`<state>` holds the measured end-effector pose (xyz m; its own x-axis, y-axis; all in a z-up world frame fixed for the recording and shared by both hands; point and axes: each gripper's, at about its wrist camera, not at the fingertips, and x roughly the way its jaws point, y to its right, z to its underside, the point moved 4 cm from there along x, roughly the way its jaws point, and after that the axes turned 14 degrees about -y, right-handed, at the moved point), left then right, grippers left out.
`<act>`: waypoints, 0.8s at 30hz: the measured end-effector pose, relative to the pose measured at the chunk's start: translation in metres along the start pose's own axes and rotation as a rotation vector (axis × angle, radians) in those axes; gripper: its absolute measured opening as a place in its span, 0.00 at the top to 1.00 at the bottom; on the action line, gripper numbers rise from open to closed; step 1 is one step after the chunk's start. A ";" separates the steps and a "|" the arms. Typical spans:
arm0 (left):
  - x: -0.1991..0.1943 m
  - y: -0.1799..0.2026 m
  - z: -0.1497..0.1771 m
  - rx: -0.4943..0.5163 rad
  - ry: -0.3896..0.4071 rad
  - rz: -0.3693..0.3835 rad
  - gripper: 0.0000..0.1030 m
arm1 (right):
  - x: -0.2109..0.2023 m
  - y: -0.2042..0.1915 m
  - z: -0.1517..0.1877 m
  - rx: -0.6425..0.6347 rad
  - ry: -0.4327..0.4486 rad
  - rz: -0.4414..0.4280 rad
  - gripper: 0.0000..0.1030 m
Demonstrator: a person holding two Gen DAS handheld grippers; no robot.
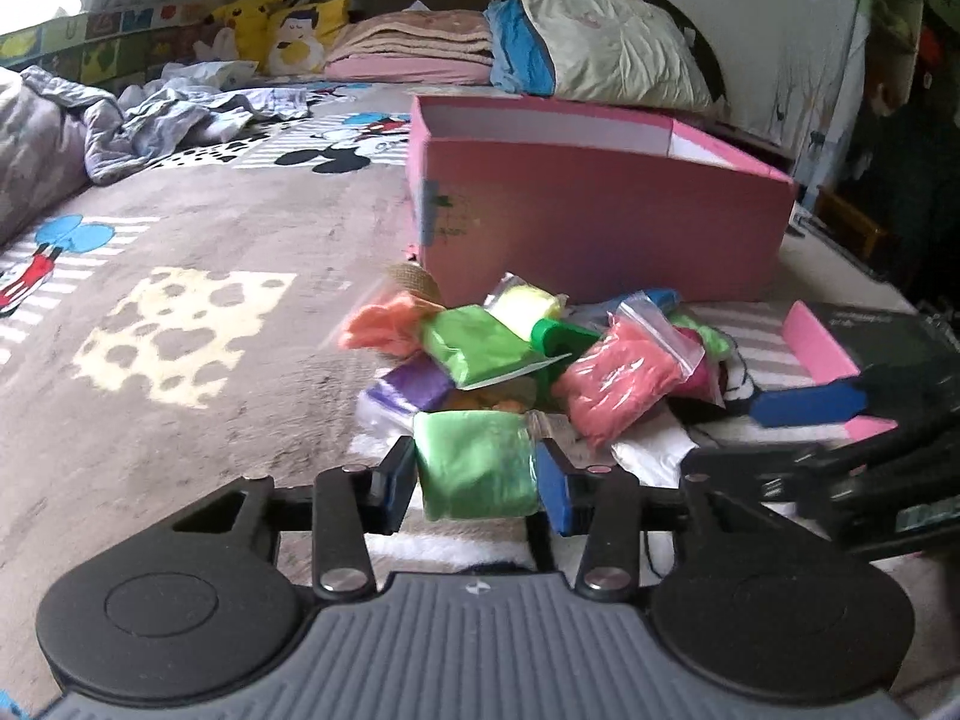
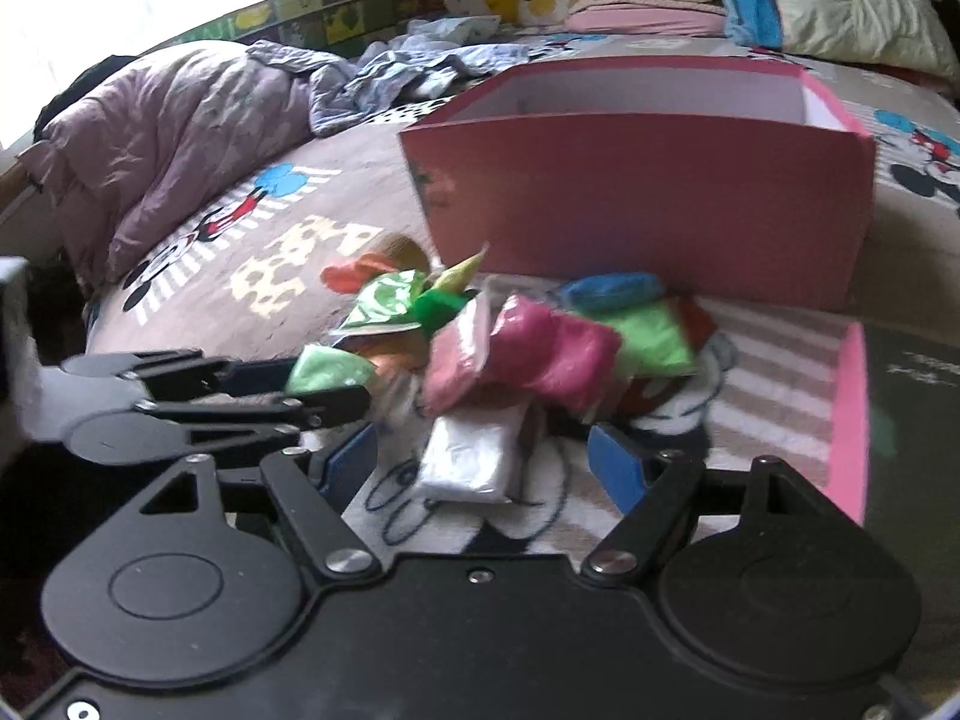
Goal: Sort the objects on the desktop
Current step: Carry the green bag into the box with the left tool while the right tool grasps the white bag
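Left claw (image 1: 477,483) clamps 1 light-green bag (image 1: 477,468), right claw (image 2: 483,468) wide; soft bag may slip before far pink box (image 1: 600,210).

Two low fisheye views look forward along gripper fingers across a bed (image 1: 198,228) toward an open pink box (image 1: 600,222). The left wrist camera sits close to the pile of coloured bags (image 1: 510,354) in front of the box, facing its corner. The right wrist camera, slightly further back, faces the box's long wall. Both share the box, the pile and the pillows (image 2: 840,6) behind the box, and each glimpses the other gripper.
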<state>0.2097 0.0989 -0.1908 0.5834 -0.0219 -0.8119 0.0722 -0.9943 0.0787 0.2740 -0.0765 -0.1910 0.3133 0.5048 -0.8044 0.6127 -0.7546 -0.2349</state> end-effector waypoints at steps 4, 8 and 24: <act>-0.019 -0.016 0.002 -0.048 0.015 0.021 0.60 | 0.013 -0.008 0.001 -0.042 -0.022 0.028 0.25; -0.037 -0.026 -0.002 -0.062 0.040 0.024 0.60 | 0.023 -0.015 -0.001 -0.086 -0.034 0.097 0.25; -0.074 -0.014 -0.042 -0.020 0.130 0.091 0.60 | 0.026 -0.013 0.007 -0.066 -0.047 0.062 0.60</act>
<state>0.1993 0.1187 -0.1073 0.6883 -0.0969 -0.7190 0.0297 -0.9864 0.1615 0.2691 -0.0565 -0.2129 0.3191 0.4365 -0.8412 0.6401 -0.7538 -0.1484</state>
